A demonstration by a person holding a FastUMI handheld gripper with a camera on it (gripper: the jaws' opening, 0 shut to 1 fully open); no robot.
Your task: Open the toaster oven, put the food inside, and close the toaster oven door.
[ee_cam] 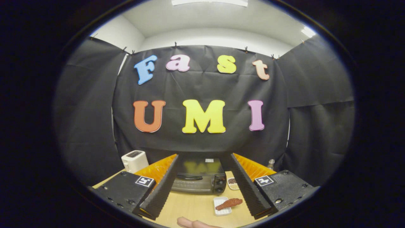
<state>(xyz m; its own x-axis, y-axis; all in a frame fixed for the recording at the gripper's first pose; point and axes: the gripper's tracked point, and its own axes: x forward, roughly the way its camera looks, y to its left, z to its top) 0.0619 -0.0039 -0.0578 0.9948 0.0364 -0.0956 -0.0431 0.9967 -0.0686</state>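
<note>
The toaster oven [198,180] sits on the light wooden table [193,207], straight ahead of the gripper [202,172] and framed between its two fingers. It is a dark, boxy appliance with its glass door shut, a horizontal handle running along the top of the door, and two round knobs stacked on its right-hand panel. Its glossy top reflects the booth wall behind it.

The food [229,203], a reddish-brown, elongated piece that looks like a fried or roasted cut of meat, lies on a small white rectangular dish [221,206]. This dish rests on the table in front of the oven and a little to its right, close to the inner side of the right finger. The food overhangs the dish's right edge slightly.

The gripper's fingers are spread wide apart, with nothing held between them; both ridged fingers hang above the table, clear of the oven and the dish.

A second small dish [232,182] holding something dark stands just to the right of the oven, partly hidden by the right finger. At the back left of the table stands a white pop-up toaster [134,160]. Behind the right finger, near the wall, a small glass bottle [271,164] is partly visible. Nearest the camera, below the fingers, a person's fingertips [190,223] show over the table's near edge.
</note>
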